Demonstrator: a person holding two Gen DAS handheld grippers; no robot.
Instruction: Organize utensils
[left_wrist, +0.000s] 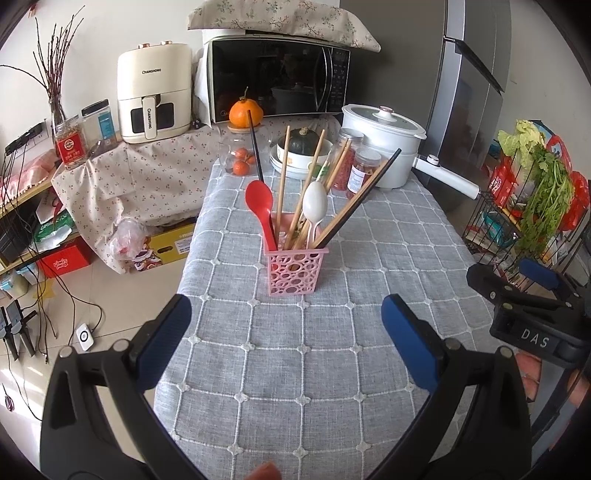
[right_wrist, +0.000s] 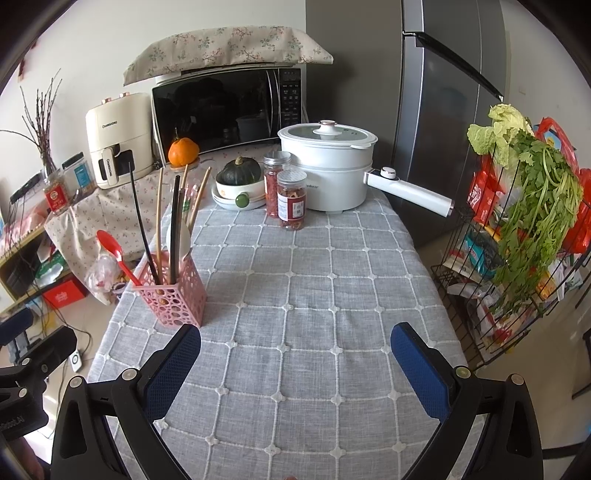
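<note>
A pink perforated utensil holder stands on the grey checked tablecloth. It holds a red spoon, a white spoon, several wooden chopsticks and black chopsticks. My left gripper is open and empty, just in front of the holder. My right gripper is open and empty over the cloth, with the holder to its left. The right gripper also shows at the right edge of the left wrist view.
At the table's far end stand a white electric pot with a long handle, two jars and a bowl with a dark squash. A microwave and air fryer stand behind. A wire rack with greens stands to the right.
</note>
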